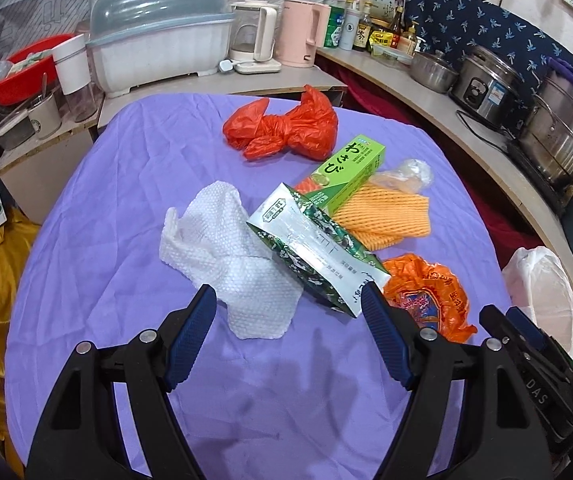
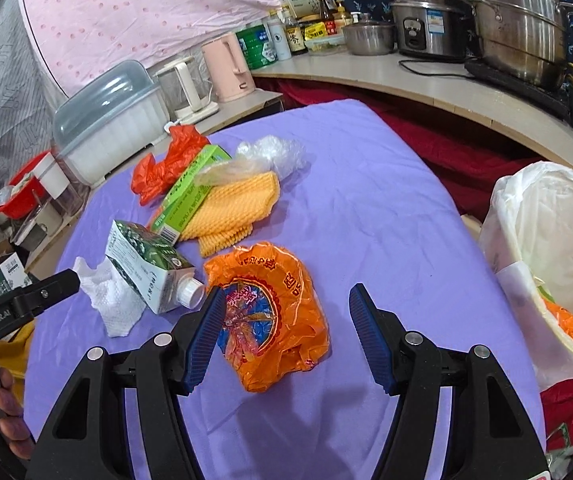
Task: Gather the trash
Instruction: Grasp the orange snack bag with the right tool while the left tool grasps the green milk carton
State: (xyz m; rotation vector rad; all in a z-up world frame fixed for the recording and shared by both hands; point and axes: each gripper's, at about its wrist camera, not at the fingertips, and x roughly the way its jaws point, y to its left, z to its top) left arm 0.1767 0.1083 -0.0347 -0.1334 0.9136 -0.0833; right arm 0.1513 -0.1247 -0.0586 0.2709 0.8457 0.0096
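two hand-held grippers [image 1: 288, 300] [image 2: 282, 300] angled downward, open

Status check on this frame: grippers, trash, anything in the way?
Left gripper open over white paper towel and milk carton. Right gripper open over orange printed bag. Nothing held. Lined bin at right, path unobstructed.

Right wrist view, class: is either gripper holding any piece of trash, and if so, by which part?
Nothing is held. The right gripper stands open over the orange printed bag; the left gripper stands open near the white paper towel and carton.
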